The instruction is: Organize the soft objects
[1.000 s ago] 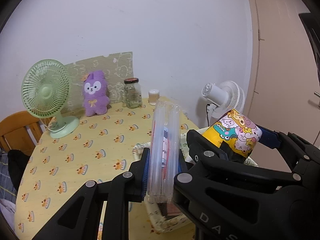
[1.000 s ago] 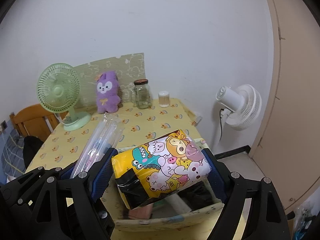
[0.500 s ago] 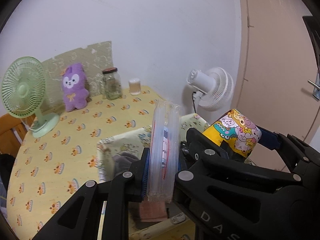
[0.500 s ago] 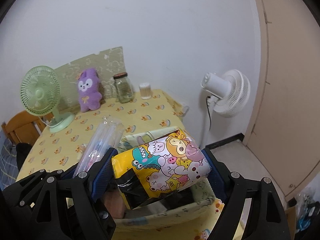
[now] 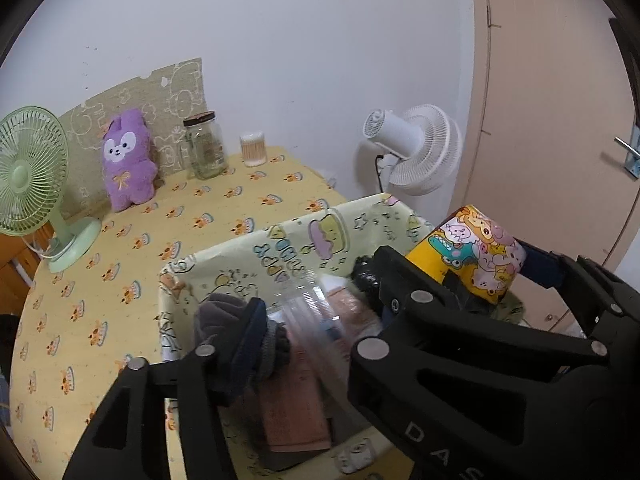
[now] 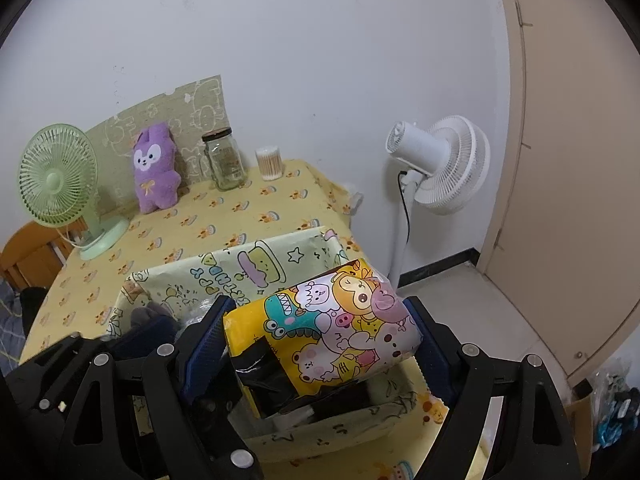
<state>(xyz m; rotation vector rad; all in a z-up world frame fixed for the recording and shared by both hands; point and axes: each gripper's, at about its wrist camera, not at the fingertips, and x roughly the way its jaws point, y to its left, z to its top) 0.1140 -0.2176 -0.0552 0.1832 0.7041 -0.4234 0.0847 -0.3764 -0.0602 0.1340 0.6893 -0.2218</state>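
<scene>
Packing is the step we judge to be in hand. Our left gripper [image 5: 316,332] is opening, and a clear pouch [image 5: 312,312], blurred, drops between its jaws into the bin [image 5: 256,248]. Our right gripper [image 6: 320,340] clamps the cartoon pack [image 6: 340,328] just above the bin. Next we should lower and release it.

We are seeing a green desk fan [image 5: 30,172], glass jar [image 5: 205,146] and white standing fan [image 5: 416,148] standing around the table [image 5: 120,264].
</scene>
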